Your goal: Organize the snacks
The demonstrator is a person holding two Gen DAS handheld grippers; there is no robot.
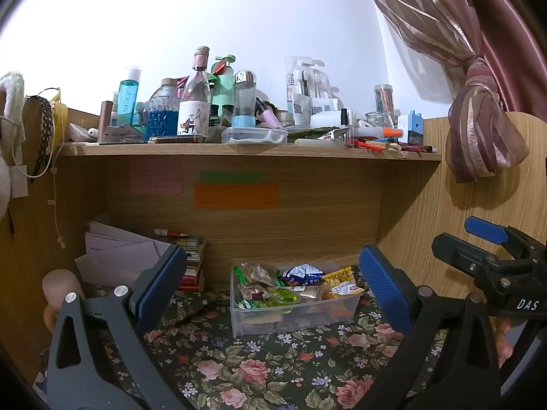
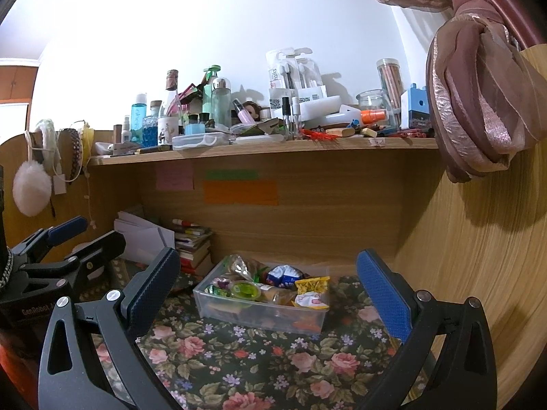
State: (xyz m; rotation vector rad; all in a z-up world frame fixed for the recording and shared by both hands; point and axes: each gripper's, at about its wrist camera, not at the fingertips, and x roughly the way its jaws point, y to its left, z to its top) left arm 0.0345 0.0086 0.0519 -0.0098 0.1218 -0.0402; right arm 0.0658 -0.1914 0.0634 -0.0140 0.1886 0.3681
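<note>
The left gripper hangs with its jaws spread wide and empty above the floral tablecloth; between its blue pads sits the clear plastic bin, filled with wrapped snacks. The right gripper shows at the right edge.

From the right wrist, the right gripper is likewise agape, holding nothing, framing the same bin below the cluttered shelf.

Left gripper: jaws spread wide, blue pads facing each other, nothing between, filling lower part of left wrist view. Right gripper: jaws likewise wide apart, empty, low in own view. Right gripper also at right edge of left view, fingertips of hand beneath it.
</note>
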